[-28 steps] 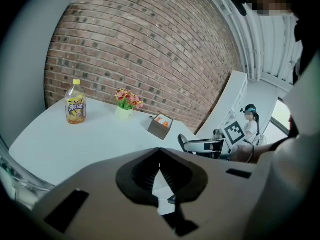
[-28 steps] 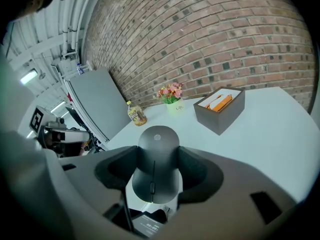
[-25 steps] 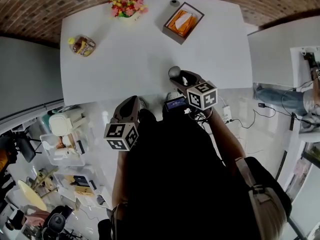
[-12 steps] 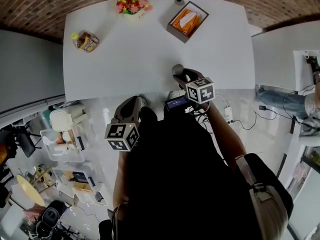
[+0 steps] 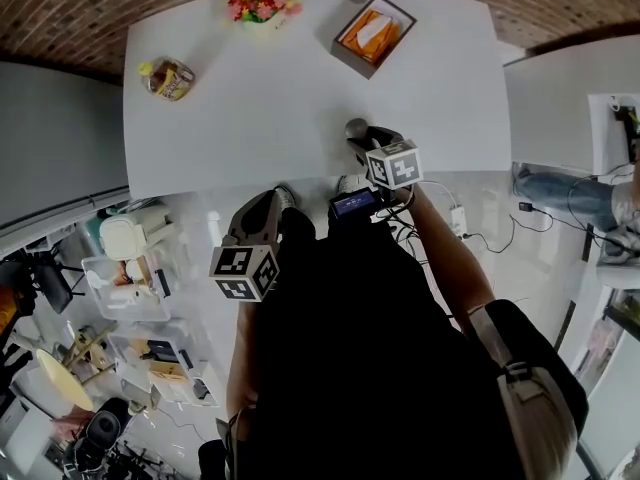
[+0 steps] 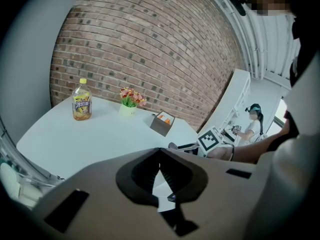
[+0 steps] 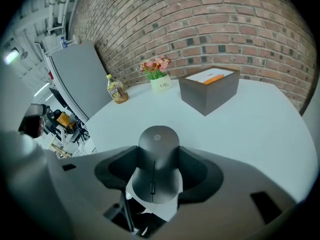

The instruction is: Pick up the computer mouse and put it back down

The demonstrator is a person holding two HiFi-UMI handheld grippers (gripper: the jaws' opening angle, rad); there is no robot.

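Right tongs (image 7: 158, 149) clamp the computer mouse (image 7: 155, 171) by its sides; a level touchdown on the table (image 7: 250, 124) beneath them seems best. Left tongs (image 6: 160, 159) sit closed, empty.

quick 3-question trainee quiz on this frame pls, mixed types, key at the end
1. True or false: the computer mouse sits between the jaws of the left claw.
2. Besides the mouse, which table item lies nearest the right claw? A) bottle B) flowers C) tissue box
3. Short answer: what is the left claw holding?
Key: 1. False; it sits between the right claw's jaws, pads against its sides. 2. C. 3. Nothing; its jaws are together.
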